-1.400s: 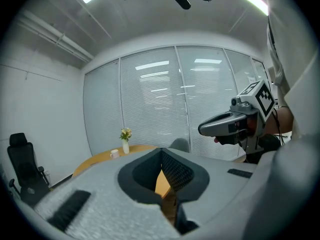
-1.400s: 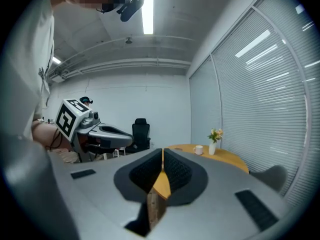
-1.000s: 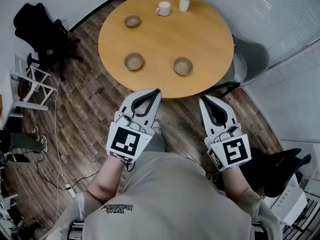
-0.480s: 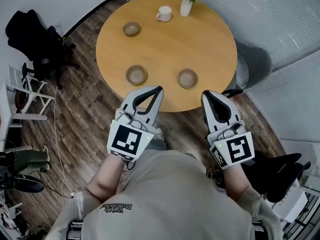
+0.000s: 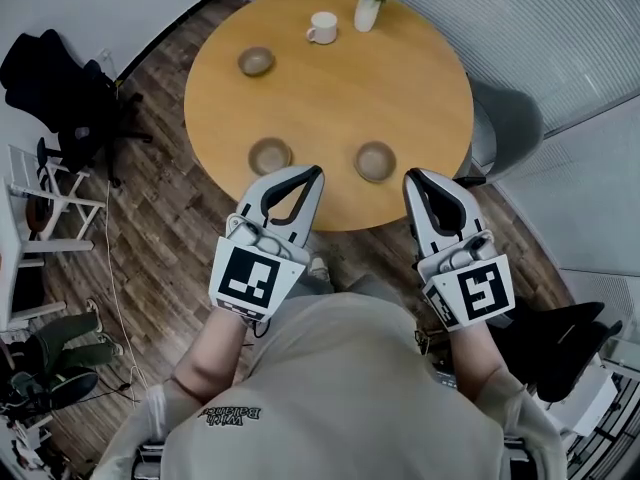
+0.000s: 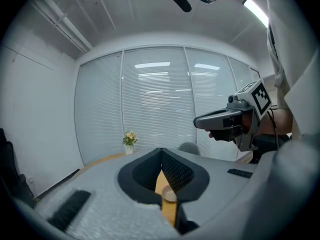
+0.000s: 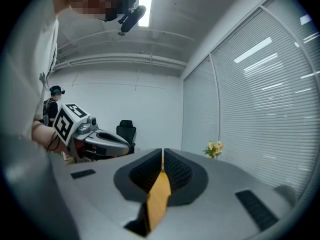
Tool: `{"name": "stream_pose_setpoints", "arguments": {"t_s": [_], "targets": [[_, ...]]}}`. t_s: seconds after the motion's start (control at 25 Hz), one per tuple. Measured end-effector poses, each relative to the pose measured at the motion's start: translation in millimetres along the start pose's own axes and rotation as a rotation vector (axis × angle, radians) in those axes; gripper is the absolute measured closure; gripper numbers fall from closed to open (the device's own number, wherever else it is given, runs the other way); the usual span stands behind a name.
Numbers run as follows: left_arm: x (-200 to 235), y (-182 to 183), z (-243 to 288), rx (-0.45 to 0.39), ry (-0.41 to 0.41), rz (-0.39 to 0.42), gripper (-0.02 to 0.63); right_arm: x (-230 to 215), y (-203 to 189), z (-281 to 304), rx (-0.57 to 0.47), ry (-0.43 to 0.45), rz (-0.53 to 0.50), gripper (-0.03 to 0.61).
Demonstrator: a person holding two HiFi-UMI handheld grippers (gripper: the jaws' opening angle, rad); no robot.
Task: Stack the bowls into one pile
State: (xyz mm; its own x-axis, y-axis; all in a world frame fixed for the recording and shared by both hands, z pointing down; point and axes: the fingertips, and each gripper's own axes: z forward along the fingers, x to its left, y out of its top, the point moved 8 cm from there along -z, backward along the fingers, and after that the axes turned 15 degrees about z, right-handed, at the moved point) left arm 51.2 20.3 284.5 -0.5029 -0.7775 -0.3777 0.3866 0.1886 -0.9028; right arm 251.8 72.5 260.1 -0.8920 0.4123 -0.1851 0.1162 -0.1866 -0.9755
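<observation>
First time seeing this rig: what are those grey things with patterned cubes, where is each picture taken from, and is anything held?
A person at a round table holds a two-jaw gripper in each hand; the patterned cubes belong to them. The head view looks down from the person's head. The other two views ride on the grippers, looking along their jaws. The left gripper and right gripper are both shut, holding nothing. On the table: a near left bowl, a near right bowl, a far bowl, a mug and a vase of flowers. Nothing is stacked yet.
</observation>
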Motion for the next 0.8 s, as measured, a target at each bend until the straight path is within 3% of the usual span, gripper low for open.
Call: {"name": "stream_pose_setpoints", "arguments": {"t_s": [0.8], "targets": [[-21.0, 11.2, 41.0, 0.075, 0.042, 0.023, 0.595, -65.1, 3.4, 7.2, 0.035, 0.048, -0.008, 0.545]]}}
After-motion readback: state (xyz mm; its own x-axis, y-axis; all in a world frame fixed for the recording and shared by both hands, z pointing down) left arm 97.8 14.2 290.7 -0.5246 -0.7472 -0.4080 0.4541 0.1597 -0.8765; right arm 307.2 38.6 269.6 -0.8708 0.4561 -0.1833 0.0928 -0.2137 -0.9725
